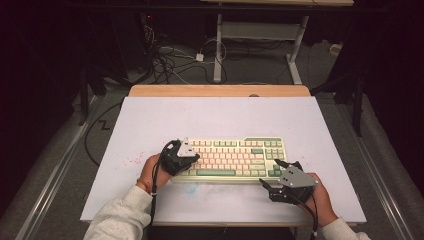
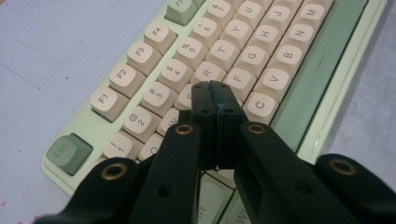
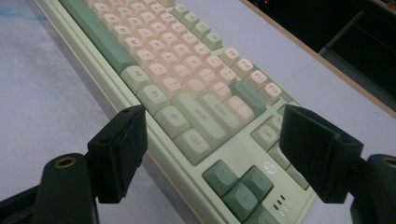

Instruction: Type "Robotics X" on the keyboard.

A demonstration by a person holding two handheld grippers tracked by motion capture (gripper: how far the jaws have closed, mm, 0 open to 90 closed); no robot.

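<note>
From the high view we saw the keyboard [image 1: 231,159] lying near the front of the pale tabletop [image 1: 150,120], its long axis running left to right across our reach, parallel to the near edge. Our left hand-held gripper [image 1: 186,159] sat over the keyboard's left end, above the letter rows, while our right hand-held gripper [image 1: 274,175] waited off the front right corner, just beside the case. In the left gripper view we found the 2 jaws pressed flat together with nothing between them, forming 1 blunt tip; the left hand-held gripper's tip [image 2: 215,88] hung over the keys around the D key [image 2: 190,95], with the F key [image 2: 239,77] just beyond and the C key [image 2: 259,106] to the side, though we could not tell whether it touched a keycap. The keyboard's rows ran away from the tip toward the upper right of that view. In the right gripper view the right hand-held gripper [image 3: 224,154] had its jaws spread wide and empty, the keyboard's arrow keys [image 3: 240,182] and the near right corner lying between and beyond the 2 pads, neither pad touching the case. We judged the left hand to be the nearer one for a keypress, needing only a short push downward, the right merely framing the corner.
</note>
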